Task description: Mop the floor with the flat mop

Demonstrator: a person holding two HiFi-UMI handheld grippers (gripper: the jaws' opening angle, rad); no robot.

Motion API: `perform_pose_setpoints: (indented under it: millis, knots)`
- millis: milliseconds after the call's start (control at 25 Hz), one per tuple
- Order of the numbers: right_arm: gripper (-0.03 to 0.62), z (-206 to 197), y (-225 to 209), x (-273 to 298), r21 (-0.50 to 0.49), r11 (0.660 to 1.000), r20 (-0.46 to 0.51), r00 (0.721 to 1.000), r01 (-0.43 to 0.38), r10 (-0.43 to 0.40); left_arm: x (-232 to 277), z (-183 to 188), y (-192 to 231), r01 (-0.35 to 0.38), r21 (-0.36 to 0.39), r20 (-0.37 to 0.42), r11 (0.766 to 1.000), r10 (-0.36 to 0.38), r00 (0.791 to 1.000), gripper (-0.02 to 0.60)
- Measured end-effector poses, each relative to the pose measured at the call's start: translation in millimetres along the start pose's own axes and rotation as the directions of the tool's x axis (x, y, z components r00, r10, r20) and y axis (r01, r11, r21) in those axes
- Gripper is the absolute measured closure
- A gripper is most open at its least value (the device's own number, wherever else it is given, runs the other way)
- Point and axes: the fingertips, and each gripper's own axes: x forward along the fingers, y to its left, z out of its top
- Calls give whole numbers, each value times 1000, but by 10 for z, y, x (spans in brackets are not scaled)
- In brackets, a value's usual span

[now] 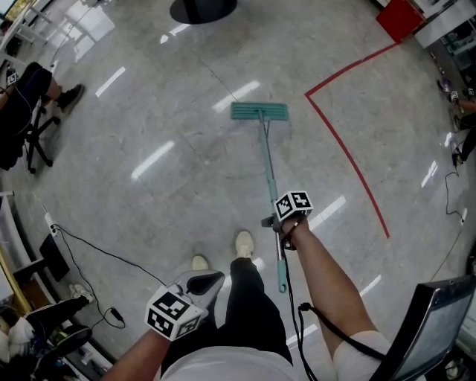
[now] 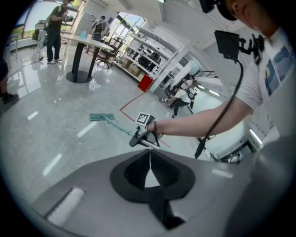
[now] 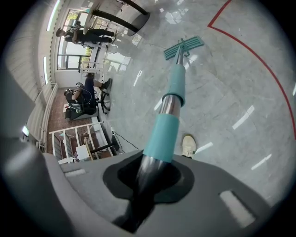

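The flat mop lies with its teal head (image 1: pixel 259 111) flat on the grey floor ahead of me, and its handle (image 1: pixel 268 167) slants back to my right hand. My right gripper (image 1: pixel 277 223) is shut on that handle; in the right gripper view the silver and teal handle (image 3: pixel 169 111) runs out between the jaws of the right gripper (image 3: pixel 148 173) to the mop head (image 3: pixel 184 47). My left gripper (image 1: pixel 204 283) hangs low beside my left leg, away from the mop. In its own view the left gripper (image 2: pixel 150 159) has its jaws closed together with nothing held, and the mop head (image 2: pixel 101 117) shows far off.
A red tape line (image 1: pixel 349 156) bends across the floor right of the mop. A round table base (image 1: pixel 202 9) stands at the far edge, a seated person on an office chair (image 1: pixel 30 111) at left. Cables (image 1: pixel 97 253) trail at lower left, a monitor (image 1: pixel 439 327) at lower right.
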Motion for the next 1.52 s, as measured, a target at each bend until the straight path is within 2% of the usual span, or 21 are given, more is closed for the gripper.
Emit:
perform_pose_setpoints:
  millis: [480,680,880,1080,1520]
  knots:
    - [556,564,-110,-126,-14,998,-5,998,57,-57,-7,0,63,-40,-51,25,998,41,999,574]
    - [559,694,-141,-179,-17,997,-2,997,73,-73,-58,-36,75,-58,-51,29,997,60,998,574]
    - [559,664,-93,-245,-16,997,7,997,79,-79,-37,-57,48,-44,-35,30,998,45,999,574]
    - [557,247,4,-261,-19,999,27,998,48,-48,-86,-96,-67,-20,-3,54,1000,20,998,574]
    - [553,-1184,184,-3,-31,999,40,999,32,-31,-375,-564,-137,20,52,55,998,-23,998,574]
